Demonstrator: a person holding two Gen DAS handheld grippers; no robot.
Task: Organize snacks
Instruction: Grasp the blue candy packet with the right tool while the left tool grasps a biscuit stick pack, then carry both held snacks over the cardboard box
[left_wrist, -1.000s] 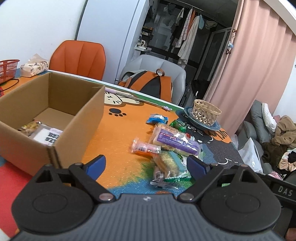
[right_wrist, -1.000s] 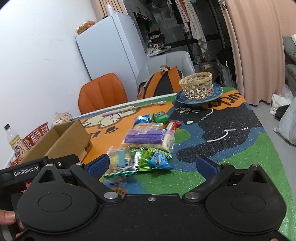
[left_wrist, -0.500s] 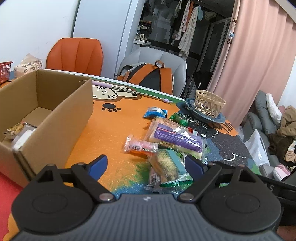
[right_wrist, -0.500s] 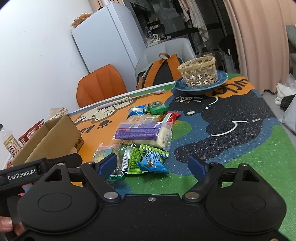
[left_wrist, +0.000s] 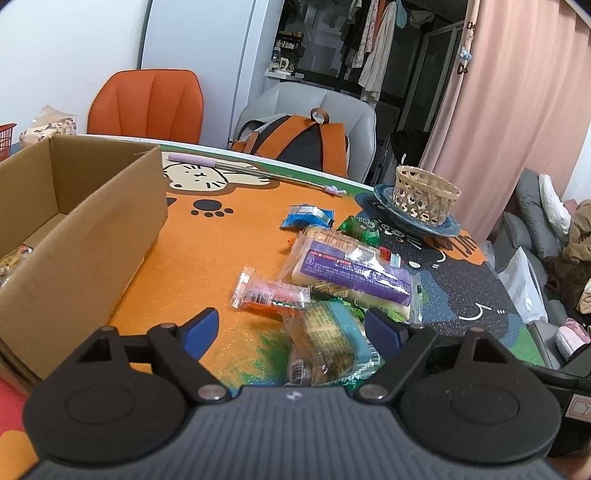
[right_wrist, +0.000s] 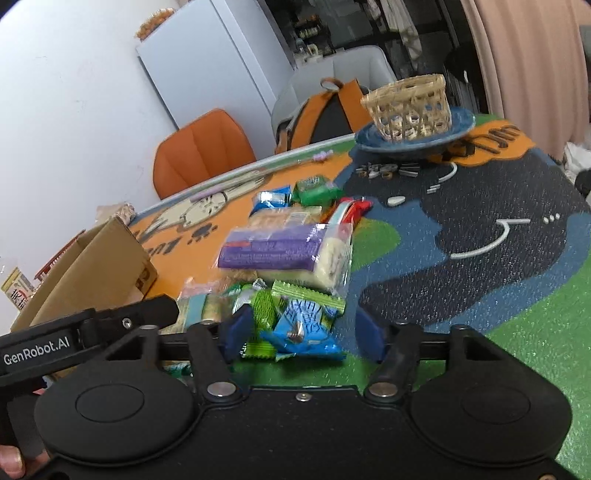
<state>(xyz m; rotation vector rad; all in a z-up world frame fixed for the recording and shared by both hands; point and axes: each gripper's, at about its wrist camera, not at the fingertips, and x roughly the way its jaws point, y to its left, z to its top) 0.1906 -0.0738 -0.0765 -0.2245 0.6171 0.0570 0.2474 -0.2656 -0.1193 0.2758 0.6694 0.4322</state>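
Note:
A pile of snack packets lies on the table: a large purple-labelled pack (left_wrist: 354, 271) (right_wrist: 284, 247), a pink wafer (left_wrist: 269, 293), a teal-and-yellow pack (left_wrist: 332, 338), a blue packet (right_wrist: 303, 328) and green packets (right_wrist: 264, 308). An open cardboard box (left_wrist: 85, 229) (right_wrist: 92, 269) stands to the left with a few snacks inside. My left gripper (left_wrist: 291, 328) is open, its fingers straddling the teal-and-yellow pack. My right gripper (right_wrist: 303, 330) is open around the blue and green packets, low over the table.
A woven basket (left_wrist: 424, 195) (right_wrist: 410, 103) sits on a blue plate at the far right side. A purple-handled stick (left_wrist: 255, 171) lies at the far edge. Orange (left_wrist: 147, 105) and grey chairs with a backpack (left_wrist: 299, 144) stand behind. The left gripper's body (right_wrist: 88, 328) shows beside my right one.
Both grippers have moved forward and down toward the snack pile. The right fingers have narrowed around the blue and green packets; the left fingers now flank the teal-and-yellow pack.

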